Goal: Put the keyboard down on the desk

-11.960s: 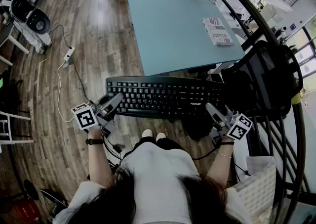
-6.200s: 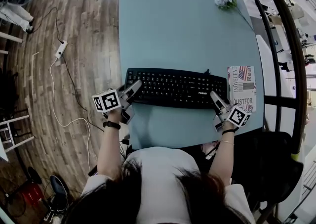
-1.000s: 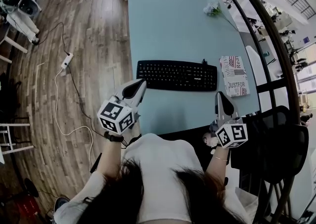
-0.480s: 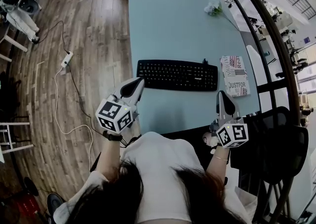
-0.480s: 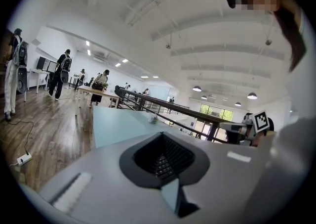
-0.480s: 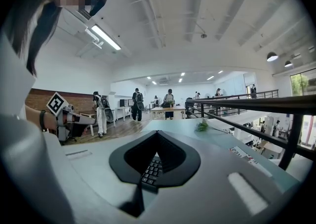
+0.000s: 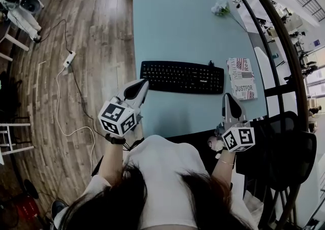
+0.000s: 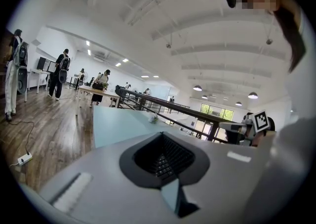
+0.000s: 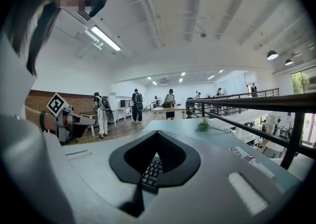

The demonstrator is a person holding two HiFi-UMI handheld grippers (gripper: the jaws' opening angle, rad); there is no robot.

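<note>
Here the left gripper (image 7: 137,87) and right gripper (image 7: 229,100) have fingers pressed together, empty, apart from the keyboard (image 7: 182,77).

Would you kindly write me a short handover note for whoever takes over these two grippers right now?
Left gripper: shut, empty, at the desk's left edge.
Right gripper: shut, empty, over the desk's near right part.
Keyboard: lies flat on the desk, beside the book; neither gripper touches it.
Done: keyboard is down on the desk.
Left: nothing for this task.

Desk (image 7: 172,21) — keyboard (image 7: 182,77), book (image 7: 242,77), flower (image 7: 220,8)
</note>
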